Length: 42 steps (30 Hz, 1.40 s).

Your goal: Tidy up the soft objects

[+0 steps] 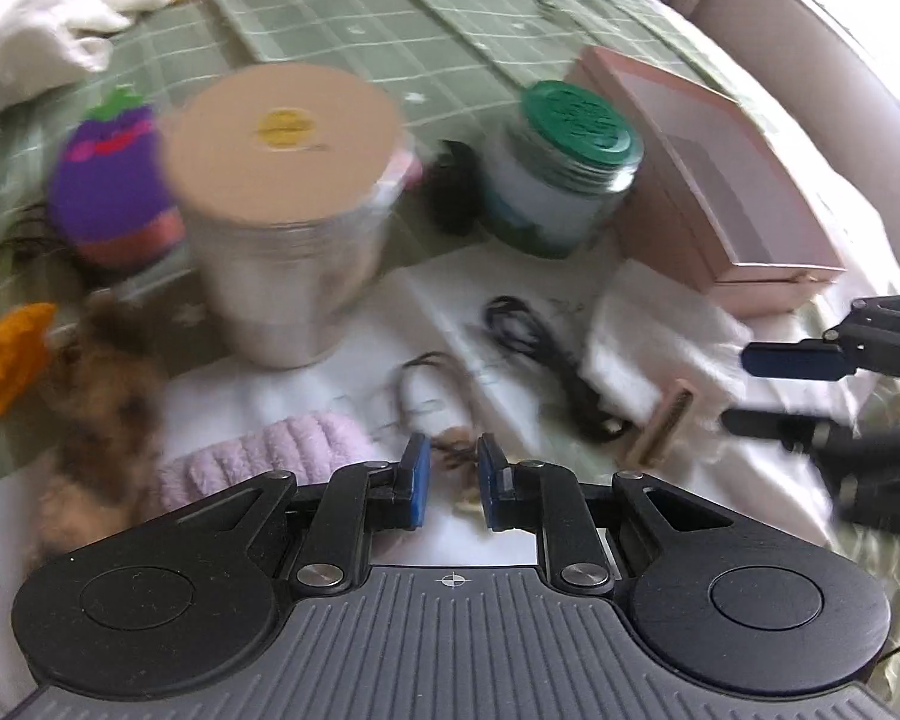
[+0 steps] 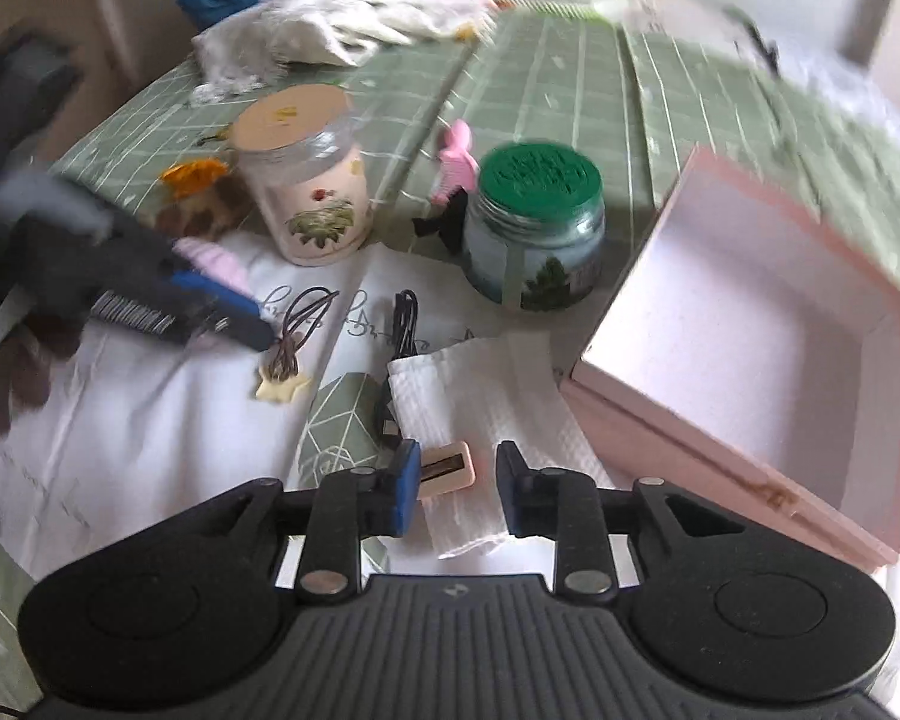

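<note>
- Sorting looks barely begun: the pink box (image 2: 750, 324) at the bed's right side stands open and bare inside, as far as it shows.
- Soft things lie loose on the bed (image 1: 342, 24): a lilac band (image 1: 270, 450), a brown plush (image 1: 102, 384), a purple plush (image 1: 111, 180) and an orange scrap (image 1: 9, 354) toward the left edge, and a white cloth (image 2: 486, 402) beside the box.
- Hair ties (image 2: 300, 330) and a black cord (image 1: 540, 348) also lie loose in the middle, in front of two jars (image 2: 534, 228).
- Left gripper (image 1: 453, 480) is released, its jaws a little apart and holding nothing; the hair ties lie just past its tips and the lilac band just to its left.
- Right gripper (image 2: 457, 489) is also released, jaws wide, low over the white cloth, with a small comb (image 2: 444, 471) between them, close to the left jaw; contact is unclear.
- Judging by this, nearly all the gathering is left to do.
</note>
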Available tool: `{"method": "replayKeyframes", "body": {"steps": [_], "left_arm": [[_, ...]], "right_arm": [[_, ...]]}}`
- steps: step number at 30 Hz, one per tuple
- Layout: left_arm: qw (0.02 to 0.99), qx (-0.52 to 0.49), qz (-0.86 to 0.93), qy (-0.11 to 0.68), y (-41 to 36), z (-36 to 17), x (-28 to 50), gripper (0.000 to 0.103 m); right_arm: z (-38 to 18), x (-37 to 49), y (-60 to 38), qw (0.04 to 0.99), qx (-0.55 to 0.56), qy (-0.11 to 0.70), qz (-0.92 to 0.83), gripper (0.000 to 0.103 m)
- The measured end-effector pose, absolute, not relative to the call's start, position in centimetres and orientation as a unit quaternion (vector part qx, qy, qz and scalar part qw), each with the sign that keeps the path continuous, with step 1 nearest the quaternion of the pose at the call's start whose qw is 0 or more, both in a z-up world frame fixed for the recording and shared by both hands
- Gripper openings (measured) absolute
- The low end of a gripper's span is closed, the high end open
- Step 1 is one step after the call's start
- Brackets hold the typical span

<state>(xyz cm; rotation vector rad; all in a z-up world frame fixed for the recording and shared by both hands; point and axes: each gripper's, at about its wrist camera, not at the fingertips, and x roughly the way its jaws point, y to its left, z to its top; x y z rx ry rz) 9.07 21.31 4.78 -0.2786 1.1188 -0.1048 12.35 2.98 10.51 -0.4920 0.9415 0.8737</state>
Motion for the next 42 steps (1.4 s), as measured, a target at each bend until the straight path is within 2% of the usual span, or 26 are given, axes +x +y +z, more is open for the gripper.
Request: {"method": "replayKeyframes", "body": {"steps": [2, 6, 9, 15, 18, 20, 21, 24, 26, 32, 37, 42], "left_arm": [[0.839, -0.095, -0.072, 0.53, 19.4, 4.4, 9.6, 0.021], [0.842, 0.017, -0.088, 0.533, 16.2, 3.7, 9.6, 0.026], [0.835, 0.023, -0.098, 0.541, 15.8, 3.6, 9.1, 0.026], [0.829, 0.004, -0.138, 0.542, 16.4, 3.5, 7.1, 0.026], [0.831, -0.003, -0.135, 0.54, 16.5, 3.4, 6.8, 0.026], [0.834, 0.0, -0.133, 0.535, 16.5, 3.5, 5.9, 0.026], [0.836, 0.002, -0.131, 0.532, 16.4, 3.5, 5.9, 0.026], [0.844, 0.011, -0.126, 0.521, 16.2, 3.4, 5.1, 0.026], [0.845, 0.022, -0.129, 0.518, 16.1, 3.6, 4.6, 0.025], [0.837, 0.009, -0.18, 0.516, 15.4, 5.4, 4.0, 0.02], [0.847, -0.026, -0.261, 0.462, 12.7, 10.5, 4.9, 0.02], [0.901, -0.058, -0.255, 0.347, 10.7, 18.7, 10.8, 0.02]], "right_arm": [[10.6, 10.9, 3.2, 0.768, -0.255, 0.4, 0.43, 0.037], [9.5, 8.9, 4.4, 0.744, -0.301, 0.369, 0.469, 0.038], [7.9, 9.4, 4.9, 0.752, -0.322, 0.366, 0.444, 0.038], [6.2, 11.2, 4.7, 0.745, -0.287, 0.432, 0.419, 0.04], [6.4, 10.1, 5.5, 0.744, -0.316, 0.411, 0.422, 0.05], [6.4, 9.5, 6.0, 0.747, -0.336, 0.395, 0.416, 0.06], [6.3, 9.4, 6.3, 0.748, -0.341, 0.392, 0.413, 0.061], [5.8, 9.8, 6.6, 0.748, -0.333, 0.404, 0.408, 0.061], [6.1, 9.9, 6.7, 0.749, -0.334, 0.409, 0.4, 0.049], [11.9, 8.0, 2.5, 0.757, -0.306, 0.377, 0.437, 0.049], [17.3, 7.5, -3.9, 0.783, -0.267, 0.336, 0.451, 0.049], [20.9, 10.5, -9.0, 0.859, -0.186, 0.284, 0.383, 0.049]]}}
